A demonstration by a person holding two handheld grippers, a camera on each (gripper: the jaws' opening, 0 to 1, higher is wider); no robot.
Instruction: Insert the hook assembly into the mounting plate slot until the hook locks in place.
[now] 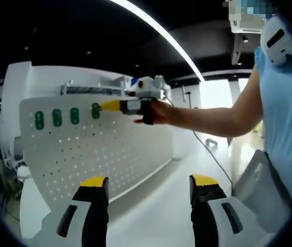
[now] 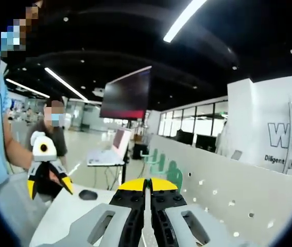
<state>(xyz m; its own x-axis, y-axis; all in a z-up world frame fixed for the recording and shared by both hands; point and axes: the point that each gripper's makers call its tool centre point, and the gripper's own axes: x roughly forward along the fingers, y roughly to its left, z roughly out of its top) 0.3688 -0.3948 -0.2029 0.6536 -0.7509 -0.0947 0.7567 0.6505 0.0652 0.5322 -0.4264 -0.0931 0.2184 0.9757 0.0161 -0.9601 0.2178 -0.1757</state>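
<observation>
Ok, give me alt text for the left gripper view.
The right tool, held in a person's hand, touches the fourth green hook on a white pegboard. The left tool waits open below.

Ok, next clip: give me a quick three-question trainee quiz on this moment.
1. True or false: the left gripper has its jaws apart.
2. How many green hooks sit in a row on the white pegboard in the left gripper view? A two, B four, C six.
3. Fill in: seen in its own view, the right gripper has its yellow-tipped jaws ___.
Key: 1 true; 2 B; 3 shut.
</observation>
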